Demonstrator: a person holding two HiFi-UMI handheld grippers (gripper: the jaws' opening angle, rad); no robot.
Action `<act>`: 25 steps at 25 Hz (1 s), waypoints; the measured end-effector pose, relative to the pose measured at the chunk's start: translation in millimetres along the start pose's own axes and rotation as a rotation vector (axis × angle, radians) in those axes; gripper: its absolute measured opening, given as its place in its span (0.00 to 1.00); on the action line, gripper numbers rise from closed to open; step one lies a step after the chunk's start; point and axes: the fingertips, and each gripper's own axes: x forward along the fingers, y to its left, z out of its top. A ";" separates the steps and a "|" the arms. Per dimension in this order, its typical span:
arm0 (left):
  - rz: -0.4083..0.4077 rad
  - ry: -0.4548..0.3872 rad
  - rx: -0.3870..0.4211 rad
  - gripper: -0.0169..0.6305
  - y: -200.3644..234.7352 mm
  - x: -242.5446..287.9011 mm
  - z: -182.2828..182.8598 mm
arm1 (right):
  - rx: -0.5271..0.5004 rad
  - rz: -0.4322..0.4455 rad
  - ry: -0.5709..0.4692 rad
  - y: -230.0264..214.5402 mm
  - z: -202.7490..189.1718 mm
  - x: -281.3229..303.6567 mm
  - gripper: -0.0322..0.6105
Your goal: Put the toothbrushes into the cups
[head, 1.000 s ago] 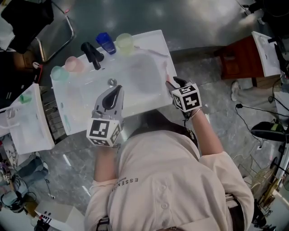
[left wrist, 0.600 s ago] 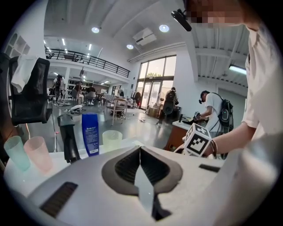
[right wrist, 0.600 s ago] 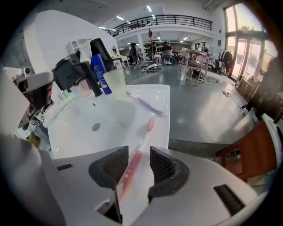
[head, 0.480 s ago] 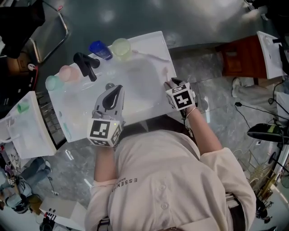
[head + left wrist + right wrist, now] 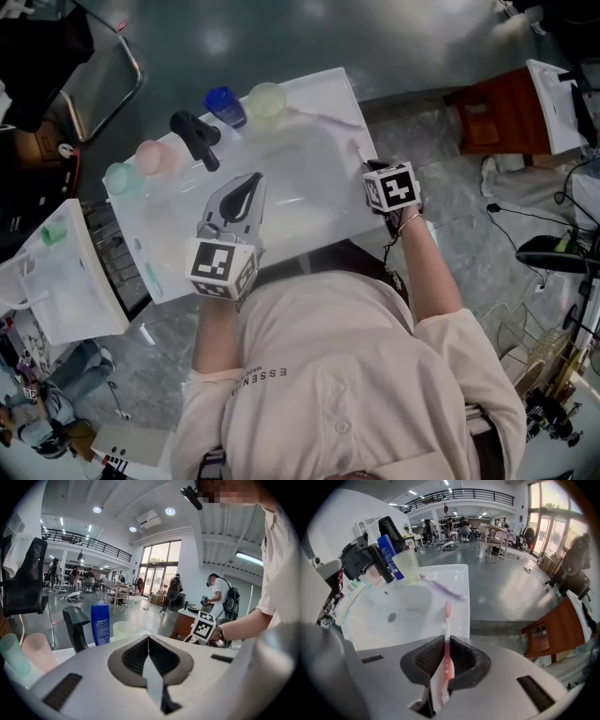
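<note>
Since the right gripper (image 5: 446, 651) has just been closing its jaws and they now pinch the pink brush (image 5: 448, 634) by its handle, I log the step as: pickup of the first brush, grip made. The brush sits at the sink's (image 5: 323, 94) near right edge, head pointing far. I cannot tell whether it is clear of the rim yet.

The left gripper (image 5: 149, 641) hangs over the near middle of the basin, jaws pressed together with nothing between them.

None of the cups holds a brush, so the task looks barely started:
- pale cup (image 5: 407, 564), far rim, right of the faucet (image 5: 197, 136)
- pink cup (image 5: 155, 157) and green cup (image 5: 120, 176), far left
- purple brush (image 5: 443, 588), lying flat on the far right rim near the pale cup

Next move, my judgement: lift, carry far and left to the pale cup as the nearest, and tip the brush upright over its mouth before letting go. Risks: the thin handle twisting in the pads, or knocking the light cup.
</note>
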 end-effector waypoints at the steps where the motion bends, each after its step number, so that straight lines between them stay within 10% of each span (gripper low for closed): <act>1: -0.004 -0.002 0.003 0.03 0.7 -1.6 -0.3 | 0.017 0.002 -0.001 -0.2 0.6 -1.2 0.13; 25: 0.133 -0.152 0.044 0.03 68.9 -70.7 43.2 | -0.182 0.173 -0.829 117.3 239.0 -129.0 0.12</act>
